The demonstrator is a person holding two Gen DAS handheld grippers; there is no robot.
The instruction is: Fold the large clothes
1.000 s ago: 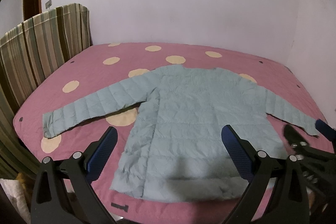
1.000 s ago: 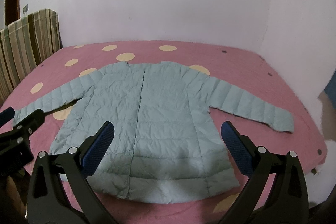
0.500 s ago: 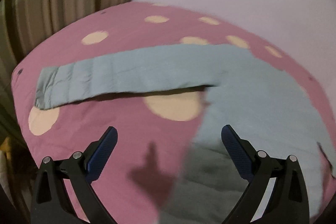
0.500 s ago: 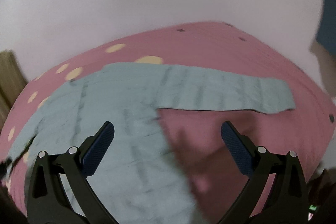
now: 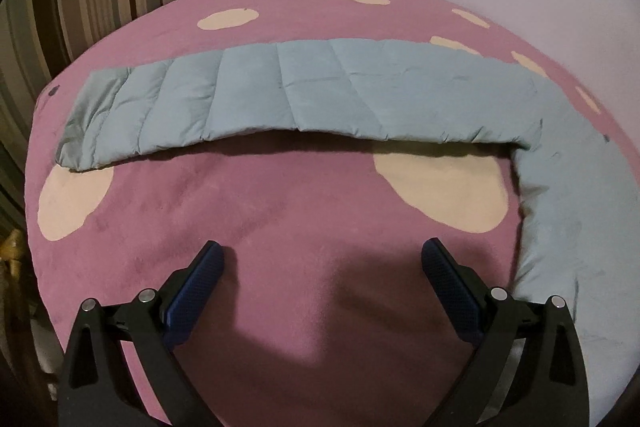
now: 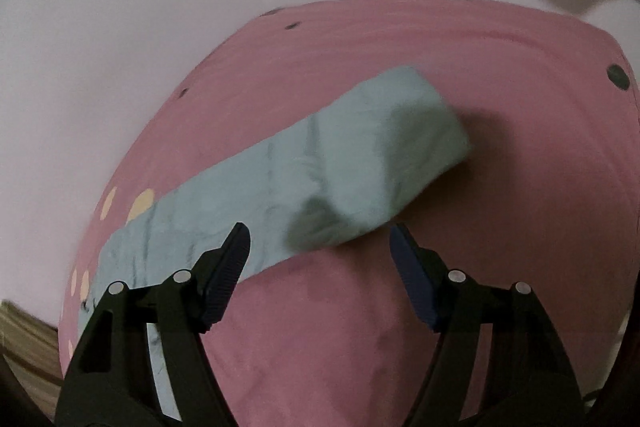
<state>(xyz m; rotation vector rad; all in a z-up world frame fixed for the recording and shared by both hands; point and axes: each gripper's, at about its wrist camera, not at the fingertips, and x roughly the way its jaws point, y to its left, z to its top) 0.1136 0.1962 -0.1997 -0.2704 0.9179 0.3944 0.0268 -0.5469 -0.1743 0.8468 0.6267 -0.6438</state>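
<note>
While a pink spotted bed [image 5: 280,211] carries the pale blue quilted jacket [image 5: 572,163], its sleeves lie flat; the left gripper [image 5: 322,267] hangs near one, jaws apart, the right gripper [image 6: 320,247], jaws just narrowing but empty, beside the other.

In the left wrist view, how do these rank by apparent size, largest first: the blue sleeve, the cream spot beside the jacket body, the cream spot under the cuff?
1. Blue sleeve, clearly the largest.
2. Cream spot beside the jacket body.
3. Cream spot under the cuff, smaller but partly hidden by the cuff, so this order is unsure.
</note>
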